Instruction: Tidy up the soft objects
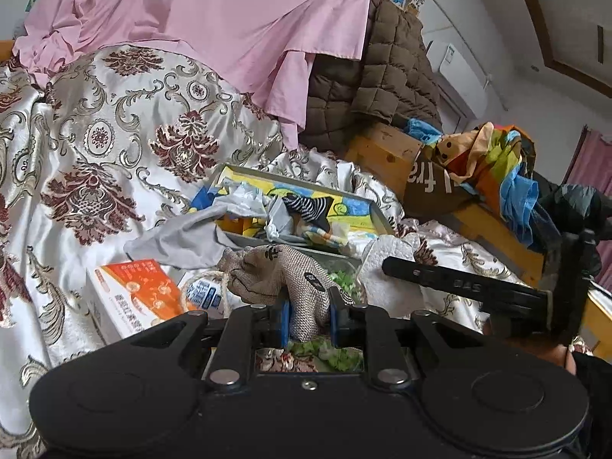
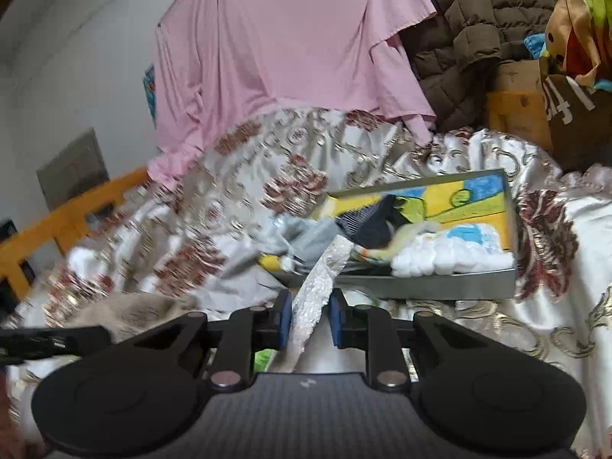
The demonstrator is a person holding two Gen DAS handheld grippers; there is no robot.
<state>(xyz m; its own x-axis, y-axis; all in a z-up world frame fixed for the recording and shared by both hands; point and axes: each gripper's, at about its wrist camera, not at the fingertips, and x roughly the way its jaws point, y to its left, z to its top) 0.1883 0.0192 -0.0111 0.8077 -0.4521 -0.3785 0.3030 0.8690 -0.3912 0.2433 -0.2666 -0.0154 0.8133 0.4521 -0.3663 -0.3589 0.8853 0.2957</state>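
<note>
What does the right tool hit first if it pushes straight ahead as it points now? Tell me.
Most likely the shallow box of soft things lying on the patterned bedspread: the right tool, holding a white cloth strip, points at its near wall and the grey cloth spilling over it. Depth is unclear.

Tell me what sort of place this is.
Most likely a bedroom, cluttered: a satin bedspread lies over what looks like a bed with a wooden frame, a pink sheet and brown quilt are heaped behind, and an air conditioner hangs on the wall.
</note>
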